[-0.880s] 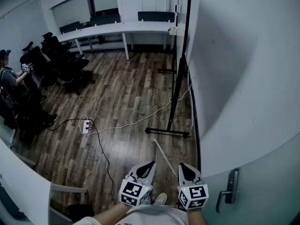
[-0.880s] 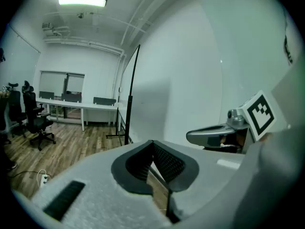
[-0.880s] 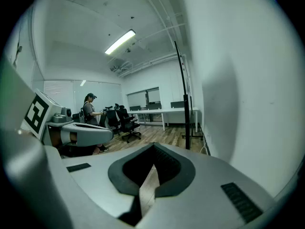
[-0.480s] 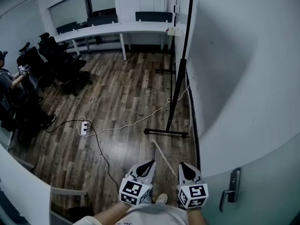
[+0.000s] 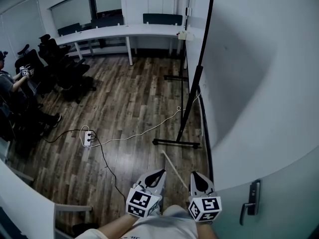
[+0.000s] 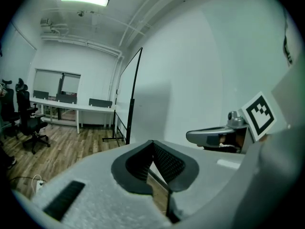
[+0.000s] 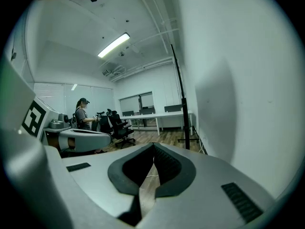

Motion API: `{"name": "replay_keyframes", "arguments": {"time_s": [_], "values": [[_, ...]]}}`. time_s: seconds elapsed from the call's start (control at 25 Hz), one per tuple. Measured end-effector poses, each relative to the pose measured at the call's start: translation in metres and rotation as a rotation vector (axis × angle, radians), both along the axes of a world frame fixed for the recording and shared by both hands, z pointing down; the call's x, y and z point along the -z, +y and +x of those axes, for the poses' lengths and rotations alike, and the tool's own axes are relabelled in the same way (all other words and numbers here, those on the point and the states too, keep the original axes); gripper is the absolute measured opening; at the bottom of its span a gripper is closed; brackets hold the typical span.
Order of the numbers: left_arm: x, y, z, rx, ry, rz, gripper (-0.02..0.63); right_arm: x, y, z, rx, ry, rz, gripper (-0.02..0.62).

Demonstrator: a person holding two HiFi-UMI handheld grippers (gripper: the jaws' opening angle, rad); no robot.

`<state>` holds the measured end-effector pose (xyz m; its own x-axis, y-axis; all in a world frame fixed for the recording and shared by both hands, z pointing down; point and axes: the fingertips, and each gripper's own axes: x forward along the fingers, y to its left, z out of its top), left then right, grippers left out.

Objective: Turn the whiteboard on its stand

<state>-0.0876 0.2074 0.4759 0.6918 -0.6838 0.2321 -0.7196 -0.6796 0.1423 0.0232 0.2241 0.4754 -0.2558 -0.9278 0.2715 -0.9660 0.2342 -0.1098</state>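
The whiteboard (image 5: 197, 19) stands edge-on beside the right wall, on a black pole stand (image 5: 191, 96) with a floor foot (image 5: 175, 143). From the left gripper view the board (image 6: 125, 97) shows as a white panel in a black frame, several steps ahead. The right gripper view has its pole (image 7: 181, 109) far ahead too. My left gripper (image 5: 159, 174) and right gripper (image 5: 195, 176) are held low and close to my body, well short of the stand. Both sets of jaws are shut with nothing between them (image 6: 152, 142) (image 7: 154, 145).
A power strip (image 5: 88, 136) and cables lie across the wood floor. Black office chairs (image 5: 65, 66) and a seated person (image 5: 11, 86) are at the left, a long white desk (image 5: 124, 31) at the back. A door handle (image 5: 254, 198) is at my right, a thin white rod (image 5: 174, 171) by my feet.
The view has shifted slightly, so the stand's pole sits further right and the seated person nearer the left edge. Both grippers keep their place, still shut.
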Motion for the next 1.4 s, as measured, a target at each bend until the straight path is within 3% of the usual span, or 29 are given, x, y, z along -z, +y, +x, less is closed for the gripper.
{"name": "replay_keyframes", "arguments": {"time_s": [0.36,0.8,1.08,1.4], "values": [[-0.015,-0.041,0.006,-0.028,-0.010,0.004,0.011,-0.017,-0.043,0.001,-0.003,-0.014,-0.013,0.006],[-0.011,-0.157,0.039,-0.021,-0.016,0.011,0.011,-0.008,-0.167,0.038,0.012,0.014,0.020,0.006],[0.004,-0.231,0.065,0.023,0.016,0.014,0.011,-0.001,-0.239,0.070,0.034,0.015,0.021,0.006],[0.013,-0.283,0.077,0.077,0.011,0.033,0.011,0.013,-0.300,0.085,0.094,0.032,0.048,0.007]]}}
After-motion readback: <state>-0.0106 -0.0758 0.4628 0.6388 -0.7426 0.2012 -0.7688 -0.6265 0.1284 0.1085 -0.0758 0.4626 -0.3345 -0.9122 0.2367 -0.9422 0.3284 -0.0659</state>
